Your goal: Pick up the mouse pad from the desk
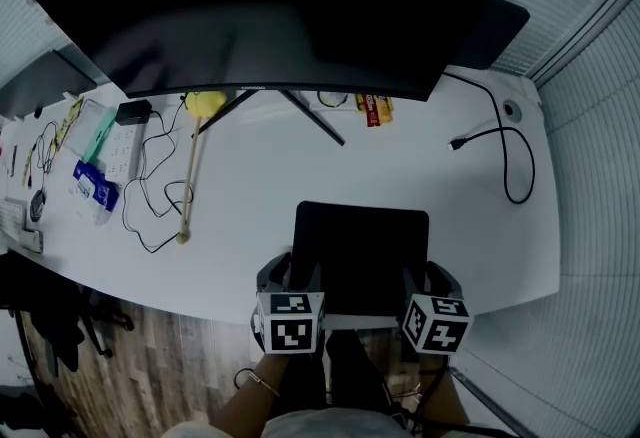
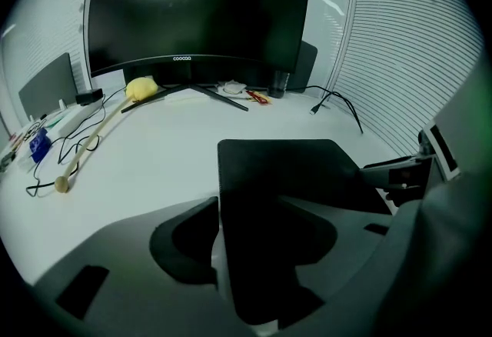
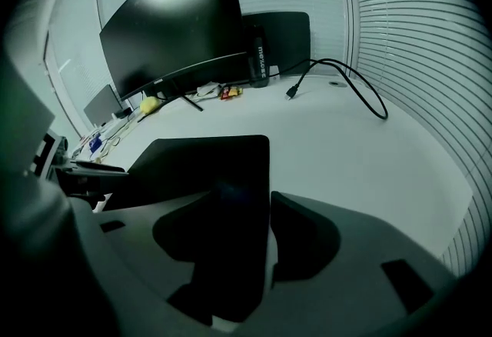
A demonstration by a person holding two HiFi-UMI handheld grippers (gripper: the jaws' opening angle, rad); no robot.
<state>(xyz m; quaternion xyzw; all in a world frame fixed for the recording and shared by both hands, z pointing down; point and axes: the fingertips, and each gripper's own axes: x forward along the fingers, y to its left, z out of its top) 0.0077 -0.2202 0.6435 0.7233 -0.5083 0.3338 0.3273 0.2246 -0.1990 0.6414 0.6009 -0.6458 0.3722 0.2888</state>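
Observation:
A black mouse pad [image 1: 360, 251] lies flat on the white desk [image 1: 250, 186], its near side at the desk's front edge. My left gripper [image 1: 297, 274] is at the pad's near left corner and my right gripper [image 1: 430, 276] at its near right corner. In the left gripper view the mouse pad [image 2: 284, 174] covers one jaw of the left gripper [image 2: 250, 220], and a pale gap separates the pad's edge from the other jaw. The right gripper view mirrors this: the mouse pad [image 3: 207, 166] runs between the wide jaws of the right gripper [image 3: 242, 208]. Neither grips it.
A large dark monitor [image 1: 280, 6] stands across the back on a splayed stand. A black cable [image 1: 510, 161] loops at the right. A wooden stick with a yellow head [image 1: 190, 176], tangled cords [image 1: 150, 196] and a blue packet [image 1: 95, 184] lie at the left.

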